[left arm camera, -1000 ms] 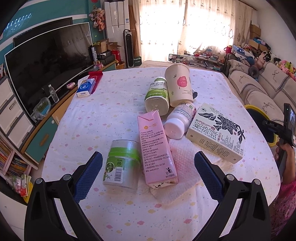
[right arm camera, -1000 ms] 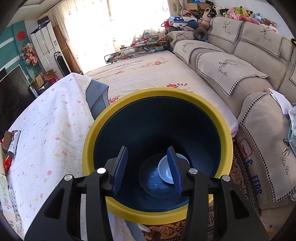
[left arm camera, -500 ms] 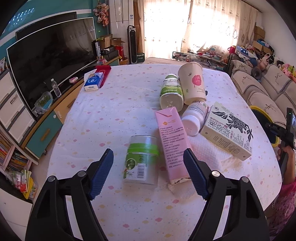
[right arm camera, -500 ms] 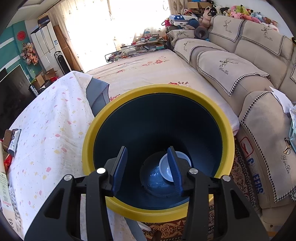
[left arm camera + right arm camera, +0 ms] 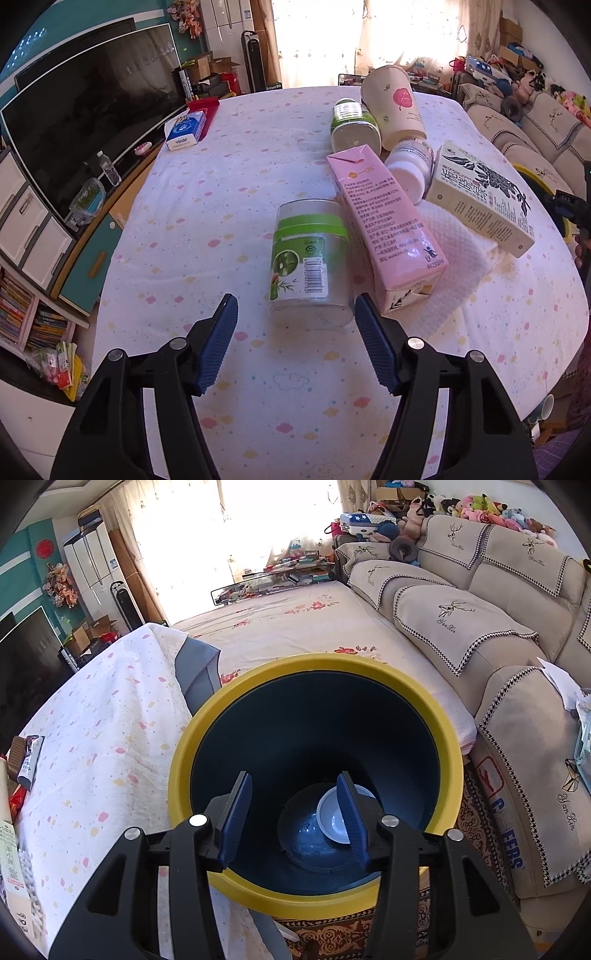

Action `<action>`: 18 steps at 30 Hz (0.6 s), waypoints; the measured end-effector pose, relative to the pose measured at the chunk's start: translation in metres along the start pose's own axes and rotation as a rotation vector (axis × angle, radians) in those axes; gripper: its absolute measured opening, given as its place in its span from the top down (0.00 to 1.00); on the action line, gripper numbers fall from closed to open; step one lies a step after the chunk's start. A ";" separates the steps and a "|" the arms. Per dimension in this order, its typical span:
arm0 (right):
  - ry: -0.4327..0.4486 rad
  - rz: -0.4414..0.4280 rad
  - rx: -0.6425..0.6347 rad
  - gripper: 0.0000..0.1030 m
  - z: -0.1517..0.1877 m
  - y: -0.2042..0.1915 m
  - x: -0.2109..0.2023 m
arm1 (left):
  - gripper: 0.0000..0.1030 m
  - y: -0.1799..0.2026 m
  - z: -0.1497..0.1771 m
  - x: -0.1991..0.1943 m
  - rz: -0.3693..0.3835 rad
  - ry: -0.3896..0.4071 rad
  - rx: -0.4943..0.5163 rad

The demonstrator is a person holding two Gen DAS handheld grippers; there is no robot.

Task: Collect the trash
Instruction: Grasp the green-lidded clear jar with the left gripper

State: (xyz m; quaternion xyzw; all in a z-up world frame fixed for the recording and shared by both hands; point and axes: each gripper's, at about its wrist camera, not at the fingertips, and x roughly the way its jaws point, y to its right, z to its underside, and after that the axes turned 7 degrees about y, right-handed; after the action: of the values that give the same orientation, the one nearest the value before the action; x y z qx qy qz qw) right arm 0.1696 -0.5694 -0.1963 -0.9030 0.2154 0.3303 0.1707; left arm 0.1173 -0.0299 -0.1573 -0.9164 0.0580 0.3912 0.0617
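Surface: table (image 5: 221, 206) under a white cloth with pastel cloud print; a white paper towel (image 5: 458, 251) lies under the near cluster

Room: television (image 5: 92, 122) on a teal cabinet along the left edge; beige sofa (image 5: 498, 635) on the far side; bright curtained window behind

Trash on table, counted:
- clear jars with green labels, two: one (image 5: 310, 266) lying on its side nearest the camera, one (image 5: 354, 125) further back
- pink carton (image 5: 388, 229), one, lying flat, just beside the near jar
- white bottle (image 5: 410, 166), one, on its side
- paper cup (image 5: 393, 107), one, tipped over
- cream box with black leaf print (image 5: 480, 195), one
- blue tissue pack (image 5: 186, 131), one, well apart near the television edge

Open room: the left half of the cloth is bare

Bin: dark blue, yellow rim (image 5: 317, 664), standing on the floor beside the table's edge; one white lid-like disc (image 5: 332, 819) at its bottom

Left gripper (image 5: 293, 321): jaws have just been closing, part open, straddling the near jar's base, pads not pressing it

Right gripper (image 5: 295, 797): part open, empty, poised over the bin mouth
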 end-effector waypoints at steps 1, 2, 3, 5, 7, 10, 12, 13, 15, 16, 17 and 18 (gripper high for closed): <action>-0.001 -0.003 0.001 0.55 -0.001 0.000 0.000 | 0.37 -0.001 -0.002 0.003 0.007 0.004 -0.007; -0.001 -0.006 0.001 0.55 -0.001 -0.001 0.000 | 0.37 -0.001 -0.004 0.006 0.008 0.005 -0.010; 0.001 -0.007 0.000 0.55 -0.001 -0.003 0.000 | 0.37 -0.001 -0.005 0.010 0.008 0.002 -0.012; 0.002 -0.007 -0.009 0.55 0.000 -0.006 -0.001 | 0.37 0.000 -0.008 0.016 0.022 -0.004 -0.015; -0.001 -0.008 -0.019 0.55 0.000 -0.008 0.000 | 0.37 0.001 -0.011 0.023 0.031 -0.010 -0.018; -0.005 -0.008 -0.028 0.55 0.002 -0.010 0.001 | 0.50 -0.001 -0.012 0.032 0.039 -0.021 -0.037; -0.006 -0.008 -0.028 0.55 0.002 -0.010 0.002 | 0.53 -0.004 -0.012 0.034 0.055 -0.021 -0.060; -0.006 -0.008 -0.028 0.55 0.002 -0.010 0.002 | 0.53 -0.005 -0.011 0.034 0.042 -0.020 -0.056; -0.004 -0.010 -0.030 0.55 0.002 -0.010 0.002 | 0.53 -0.007 -0.010 0.032 0.017 -0.010 -0.058; -0.003 -0.010 -0.033 0.55 0.002 -0.010 0.001 | 0.53 -0.010 -0.009 0.030 0.012 -0.009 -0.068; -0.001 -0.009 -0.036 0.55 0.002 -0.011 0.001 | 0.53 -0.013 -0.009 0.028 0.010 -0.008 -0.077; 0.001 -0.008 -0.039 0.55 0.002 -0.011 0.000 | 0.53 -0.016 -0.009 0.025 0.002 -0.003 -0.081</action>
State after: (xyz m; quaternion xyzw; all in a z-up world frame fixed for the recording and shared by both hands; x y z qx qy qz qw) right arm 0.1744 -0.5589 -0.1964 -0.9072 0.2053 0.3332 0.1545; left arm 0.1430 -0.0169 -0.1682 -0.9175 0.0429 0.3946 0.0243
